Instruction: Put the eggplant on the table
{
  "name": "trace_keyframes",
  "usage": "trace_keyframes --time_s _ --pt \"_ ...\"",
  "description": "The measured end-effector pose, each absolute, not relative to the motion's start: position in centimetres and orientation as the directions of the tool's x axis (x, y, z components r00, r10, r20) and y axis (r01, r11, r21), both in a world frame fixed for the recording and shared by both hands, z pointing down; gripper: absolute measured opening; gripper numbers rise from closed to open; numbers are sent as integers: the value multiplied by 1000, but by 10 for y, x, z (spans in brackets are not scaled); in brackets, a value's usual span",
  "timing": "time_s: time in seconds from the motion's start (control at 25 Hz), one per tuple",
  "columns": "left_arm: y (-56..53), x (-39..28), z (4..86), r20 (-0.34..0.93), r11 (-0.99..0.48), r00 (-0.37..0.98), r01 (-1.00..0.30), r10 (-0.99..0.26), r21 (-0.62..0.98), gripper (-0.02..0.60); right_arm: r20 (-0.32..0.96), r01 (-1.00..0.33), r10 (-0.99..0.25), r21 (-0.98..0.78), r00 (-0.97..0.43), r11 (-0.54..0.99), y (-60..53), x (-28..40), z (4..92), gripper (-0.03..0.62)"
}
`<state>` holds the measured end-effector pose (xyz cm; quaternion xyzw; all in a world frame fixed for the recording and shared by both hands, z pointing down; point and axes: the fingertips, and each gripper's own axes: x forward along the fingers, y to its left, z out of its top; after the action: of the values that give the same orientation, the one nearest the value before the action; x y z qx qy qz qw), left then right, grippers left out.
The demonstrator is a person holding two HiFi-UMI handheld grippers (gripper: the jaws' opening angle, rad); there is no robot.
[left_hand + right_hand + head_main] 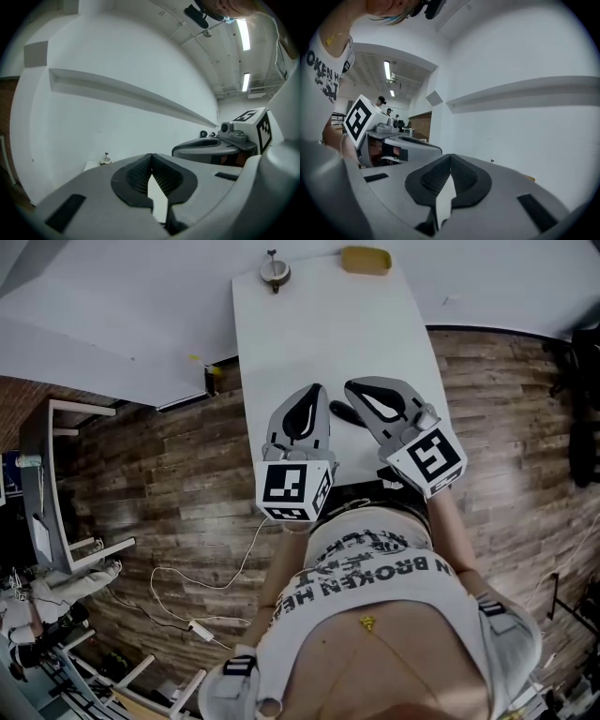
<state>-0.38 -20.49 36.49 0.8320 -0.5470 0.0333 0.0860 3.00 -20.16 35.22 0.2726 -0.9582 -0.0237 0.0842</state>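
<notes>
Left gripper point(317, 390) and right gripper point(351, 386) are held side by side above the white table point(319, 324), each with its jaws pressed together on nothing. The dark eggplant point(341, 413) lies on the tabletop between and beneath them, apparently free of both. Placement appears complete, and only clearing the grippers away seems left.
</notes>
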Motion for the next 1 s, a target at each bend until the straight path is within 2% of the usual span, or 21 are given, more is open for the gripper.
trace_keyframes --time_s 0.48,1.0 --pt "-197 1 345 106 -381 389 -920 -915 86 -2 41 -526 -533 112 -845 843 -193 33 300 8" --pt "-191 9 344 101 -387 395 -918 -913 89 -2 59 -510 -520 130 -852 850 -185 36 297 8"
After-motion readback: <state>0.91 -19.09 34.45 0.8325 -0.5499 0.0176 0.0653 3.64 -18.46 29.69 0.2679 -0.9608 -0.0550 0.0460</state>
